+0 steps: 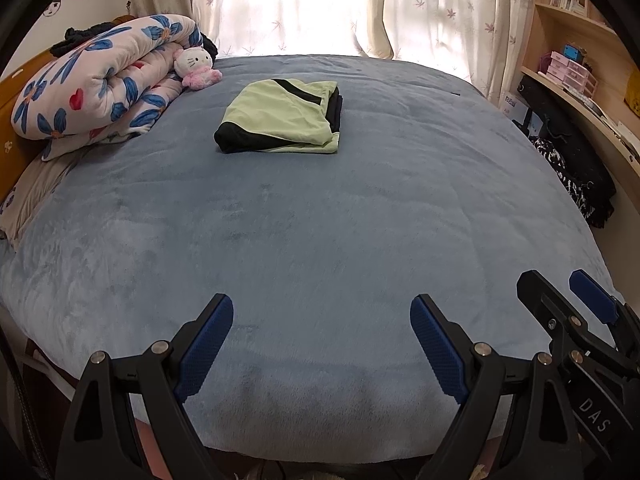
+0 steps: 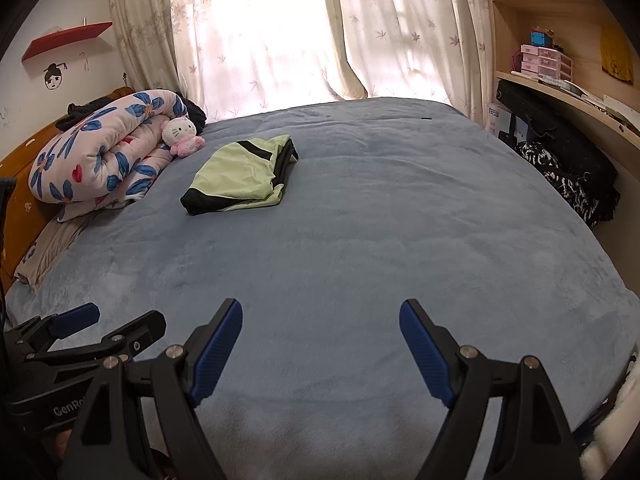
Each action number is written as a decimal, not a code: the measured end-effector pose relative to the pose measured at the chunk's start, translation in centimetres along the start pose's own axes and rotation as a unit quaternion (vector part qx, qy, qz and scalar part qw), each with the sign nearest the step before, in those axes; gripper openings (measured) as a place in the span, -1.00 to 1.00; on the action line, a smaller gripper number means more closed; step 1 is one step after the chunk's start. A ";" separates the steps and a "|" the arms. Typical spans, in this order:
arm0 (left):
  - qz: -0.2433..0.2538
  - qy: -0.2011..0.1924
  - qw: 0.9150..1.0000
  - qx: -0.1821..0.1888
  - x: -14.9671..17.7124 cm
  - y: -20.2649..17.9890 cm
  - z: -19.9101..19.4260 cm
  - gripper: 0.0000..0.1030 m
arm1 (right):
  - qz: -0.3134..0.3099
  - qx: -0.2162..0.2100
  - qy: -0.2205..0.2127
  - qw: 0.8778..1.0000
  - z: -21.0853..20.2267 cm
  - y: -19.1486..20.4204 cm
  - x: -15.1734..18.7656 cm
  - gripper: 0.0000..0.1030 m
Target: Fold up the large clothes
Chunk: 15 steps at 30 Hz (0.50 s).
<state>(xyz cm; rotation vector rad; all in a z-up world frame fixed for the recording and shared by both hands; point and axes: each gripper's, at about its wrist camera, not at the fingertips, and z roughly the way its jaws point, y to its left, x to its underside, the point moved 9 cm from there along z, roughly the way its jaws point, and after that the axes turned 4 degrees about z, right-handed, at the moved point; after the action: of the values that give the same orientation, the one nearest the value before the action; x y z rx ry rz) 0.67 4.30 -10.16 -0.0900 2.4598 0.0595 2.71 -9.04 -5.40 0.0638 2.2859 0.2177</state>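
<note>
A light green garment with black panels [image 1: 284,118] lies folded into a compact rectangle on the far part of the blue bed [image 1: 320,220]; the right wrist view shows the garment [image 2: 240,174] left of centre. My left gripper [image 1: 322,316] hovers open over the near edge of the bed, far from the garment, with nothing between its blue pads. My right gripper [image 2: 321,320] is open too, with bare bedspread [image 2: 360,240] between its fingers. Each gripper appears beside the other: the right gripper [image 1: 560,304] at the lower right, the left gripper [image 2: 116,320] at the lower left.
A rolled floral quilt [image 1: 100,84] and a white plush cat [image 1: 196,66] lie at the bed's far left by the wooden headboard. Curtains [image 1: 304,4] cover the window behind. Curved shelves [image 1: 580,60] and dark clothing [image 1: 572,172] stand along the right side.
</note>
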 end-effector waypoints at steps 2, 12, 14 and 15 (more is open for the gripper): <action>0.000 0.002 1.000 -0.001 0.0 -0.1 0.0 0.73 | 0.000 0.000 0.001 1.000 0.0 0.0 0.1 0.58; 0.001 0.003 1.000 -0.002 -0.1 0.2 0.2 0.73 | 0.000 0.001 0.002 1.000 0.3 -0.3 0.2 0.58; 0.001 0.005 1.000 -0.002 -0.1 0.1 0.3 0.73 | -0.001 0.001 0.003 1.000 0.2 -0.3 0.1 0.59; 0.001 0.005 1.000 -0.001 0.0 0.1 0.3 0.73 | -0.001 0.002 0.004 1.000 0.3 -0.3 0.2 0.59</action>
<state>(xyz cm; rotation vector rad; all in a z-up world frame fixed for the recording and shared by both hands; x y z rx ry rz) 0.87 4.44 -10.35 -0.0896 2.4702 0.0632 2.75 -9.31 -5.80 0.0631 2.2937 0.2124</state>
